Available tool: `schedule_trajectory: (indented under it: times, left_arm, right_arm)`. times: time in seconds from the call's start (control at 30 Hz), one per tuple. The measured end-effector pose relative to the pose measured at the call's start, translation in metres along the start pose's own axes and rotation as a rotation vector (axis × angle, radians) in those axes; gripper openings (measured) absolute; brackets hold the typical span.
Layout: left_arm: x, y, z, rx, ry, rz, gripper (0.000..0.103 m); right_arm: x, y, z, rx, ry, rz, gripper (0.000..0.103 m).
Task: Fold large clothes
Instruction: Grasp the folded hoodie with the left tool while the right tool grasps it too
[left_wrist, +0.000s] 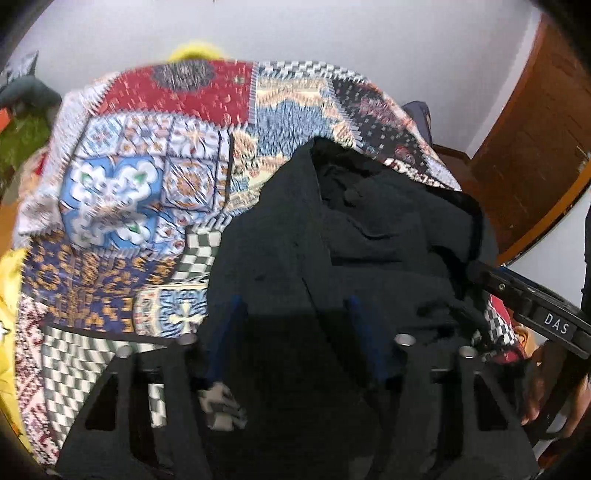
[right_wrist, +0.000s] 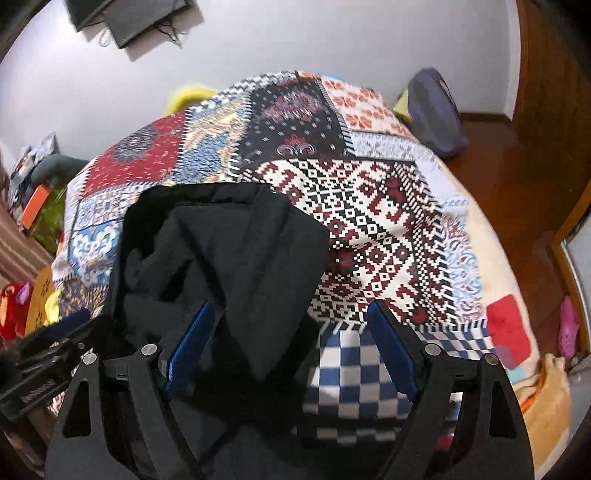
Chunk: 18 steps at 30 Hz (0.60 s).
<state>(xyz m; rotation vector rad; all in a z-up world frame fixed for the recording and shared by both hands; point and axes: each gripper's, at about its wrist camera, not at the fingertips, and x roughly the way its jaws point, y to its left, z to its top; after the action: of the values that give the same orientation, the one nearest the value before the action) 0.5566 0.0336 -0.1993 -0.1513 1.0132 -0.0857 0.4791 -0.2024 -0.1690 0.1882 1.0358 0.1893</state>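
Here, black garment (right_wrist: 221, 251) bunched between both hand-held grippers, left (left_wrist: 293, 314) and right (right_wrist: 290, 325) spread apart.

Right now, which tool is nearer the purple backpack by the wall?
Right. The purple backpack lies past the bed's far right corner, ahead of the right tool; the left tool sits farther left, over the black garment.

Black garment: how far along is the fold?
Done: the black garment lies on the patchwork bedspread, but bunched and creased, with no tidy fold visible. In hand: nothing gripped; left hand-held gripper and right hand-held gripper are open over it. Left: flatten, fold.
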Motion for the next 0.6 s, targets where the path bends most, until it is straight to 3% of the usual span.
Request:
schedule_trajectory:
  times: [0.03, 0.17, 0.23, 0.3, 0.6]
  left_arm:
    - [0.006, 0.001, 0.0, -0.013, 0.014, -0.021, 0.039]
    - [0.014, -0.005, -0.002, 0.01, 0.015, -0.001, 0.026]
    - [0.009, -0.013, -0.006, 0.066, 0.005, 0.049, 0.016]
    - [-0.002, -0.019, -0.01, 0.104, -0.006, 0.08, 0.013]
    - [-0.111, -0.031, -0.032, 0.172, -0.09, 0.049, 0.012]
  right_arm:
    - [0.004, -0.001, 0.001, 0.004, 0.004, 0.002, 0.076]
    - [0.019, 0.001, 0.004, -0.012, 0.066, 0.041, 0.033]
    - [0.015, 0.005, 0.001, -0.054, 0.054, 0.01, 0.028]
    - [0.0, 0.013, -0.005, -0.105, 0.01, -0.014, 0.025]
    - [-0.105, 0.032, -0.025, -0.182, -0.117, 0.051, 0.019]
